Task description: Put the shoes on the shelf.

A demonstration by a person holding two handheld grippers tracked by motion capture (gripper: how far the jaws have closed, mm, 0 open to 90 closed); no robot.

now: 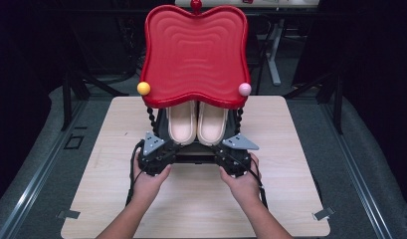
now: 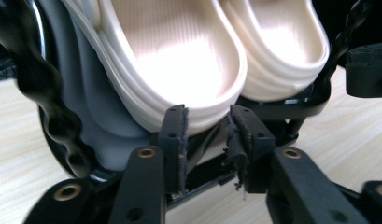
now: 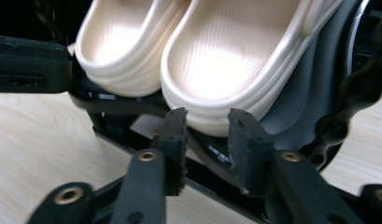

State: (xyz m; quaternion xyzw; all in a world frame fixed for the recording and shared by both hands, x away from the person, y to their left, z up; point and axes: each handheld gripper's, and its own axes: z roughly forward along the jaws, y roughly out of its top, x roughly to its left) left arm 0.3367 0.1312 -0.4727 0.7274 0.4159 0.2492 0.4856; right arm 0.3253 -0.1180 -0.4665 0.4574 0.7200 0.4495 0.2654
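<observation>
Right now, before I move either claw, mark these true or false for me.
1. Two cream slippers lie side by side on the rack's lower shelf. True.
2. The red tray sits under the slippers. False: it is above them.
3. The left claw is shut on a slipper. False: its jaws stand apart at the heel, pressing nothing.
4. The right claw is open. True.
5. The table is light wood. True.

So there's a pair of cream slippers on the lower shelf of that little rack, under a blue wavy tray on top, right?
Nearly. The slippers are cream and sit on the lower shelf of the rack, but the wavy tray on top is red, not blue, as the high view shows.
</observation>
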